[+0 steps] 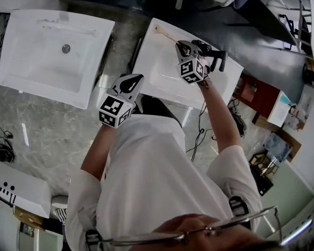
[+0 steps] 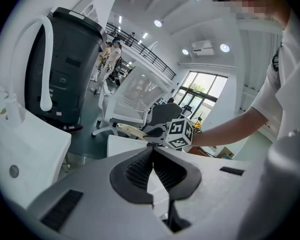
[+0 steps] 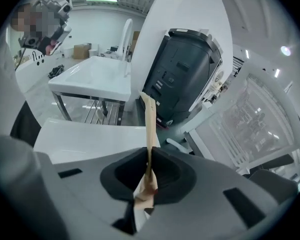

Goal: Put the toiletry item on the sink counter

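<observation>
right gripper (image 1: 181,47) clamped on thin beige toiletry item (image 1: 166,34) | item sticks out toward 10 o'clock above white sink counter (image 1: 156,73) | left gripper (image 1: 132,80) jaws together, empty, 8 o'clock of right

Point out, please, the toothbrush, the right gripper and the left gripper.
toothbrush (image 3: 150,126), right gripper view, on its handle above the jaws.
right gripper (image 1: 179,45), head view, midway between its fingertips.
left gripper (image 2: 153,155), left gripper view, midway between its fingertips.
</observation>
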